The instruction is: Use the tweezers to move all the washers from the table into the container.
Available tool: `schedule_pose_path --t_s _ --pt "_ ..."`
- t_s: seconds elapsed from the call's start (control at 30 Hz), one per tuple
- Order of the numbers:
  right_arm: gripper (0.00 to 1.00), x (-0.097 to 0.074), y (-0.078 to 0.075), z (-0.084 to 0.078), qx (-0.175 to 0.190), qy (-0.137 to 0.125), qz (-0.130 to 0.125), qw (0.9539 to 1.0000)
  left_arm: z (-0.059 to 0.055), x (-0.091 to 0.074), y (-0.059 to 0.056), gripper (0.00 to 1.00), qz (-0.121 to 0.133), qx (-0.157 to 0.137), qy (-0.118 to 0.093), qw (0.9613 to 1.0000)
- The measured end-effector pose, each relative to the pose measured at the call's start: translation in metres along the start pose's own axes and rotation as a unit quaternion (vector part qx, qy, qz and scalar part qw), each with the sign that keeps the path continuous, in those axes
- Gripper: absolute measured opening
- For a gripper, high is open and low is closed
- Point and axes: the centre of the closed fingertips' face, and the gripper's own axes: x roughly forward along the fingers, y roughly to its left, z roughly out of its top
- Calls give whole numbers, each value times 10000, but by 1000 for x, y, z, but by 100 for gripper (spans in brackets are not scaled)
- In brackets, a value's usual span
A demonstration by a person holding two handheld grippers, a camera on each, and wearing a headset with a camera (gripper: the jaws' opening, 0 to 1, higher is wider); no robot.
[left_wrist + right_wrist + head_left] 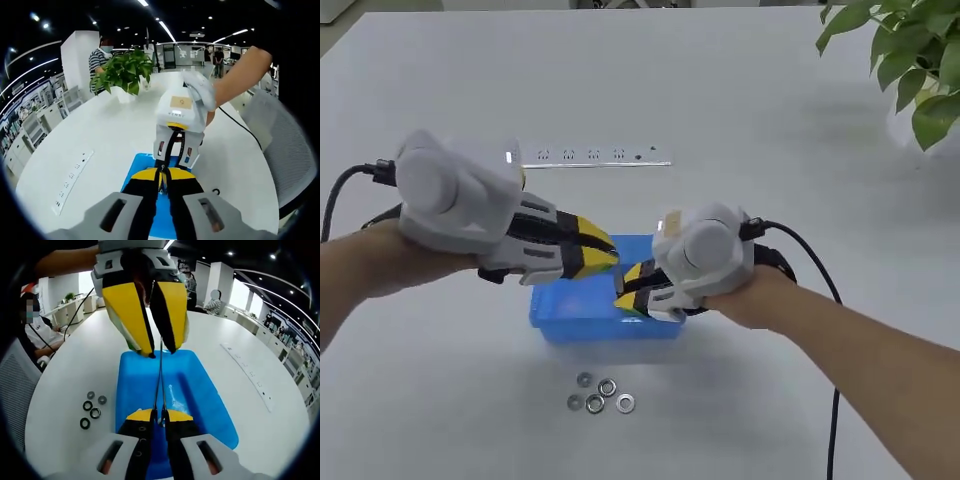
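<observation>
Several metal washers point(600, 392) point(91, 410) lie loose on the white table, just in front of a shallow blue container point(570, 318) point(200, 390) point(134, 172). Both grippers meet tip to tip above the container. My right gripper point(628, 290) point(160, 415) is shut on thin steel tweezers point(160, 382), which run forward into the yellow jaws of my left gripper point(605, 255) point(162, 352) point(163, 175). Those jaws close narrowly on the tweezers' far end point(161, 176). The container's blue floor looks bare where I see it.
A white power strip point(590, 156) point(250, 375) lies on the table beyond the container. A potted plant point(910, 60) point(122, 72) stands at the far right corner. A black cable point(810, 265) trails from the right gripper. A chair point(282, 150) stands by the table edge.
</observation>
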Motion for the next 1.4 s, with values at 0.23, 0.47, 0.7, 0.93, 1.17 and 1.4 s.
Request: schedule_pose_path --t_s 0.23,0.47,0.7,0.93,1.17,1.4 --pt "10 0 0 0 -57 24 36 10000 0 2 -1 7 -66 78 19 9999" --pt "12 -1 0 0 -119 62 38 9999 0 2 -4 6 -110 162 31 9998" --pt "12 -3 1 1 -145 71 31 9999 2 0 -5 5 -128 221 43 9997" --pt "13 -8 1 5 -114 16 17 9999 6 -5 -1 5 -22 53 24 10000" --pt "15 -15 2 11 -138 -9 -24 9999 13 -12 0 5 80 29 11 10000" --pt "18 -23 3 17 -131 -49 -102 9999 23 -21 0 4 174 32 -37 9998"
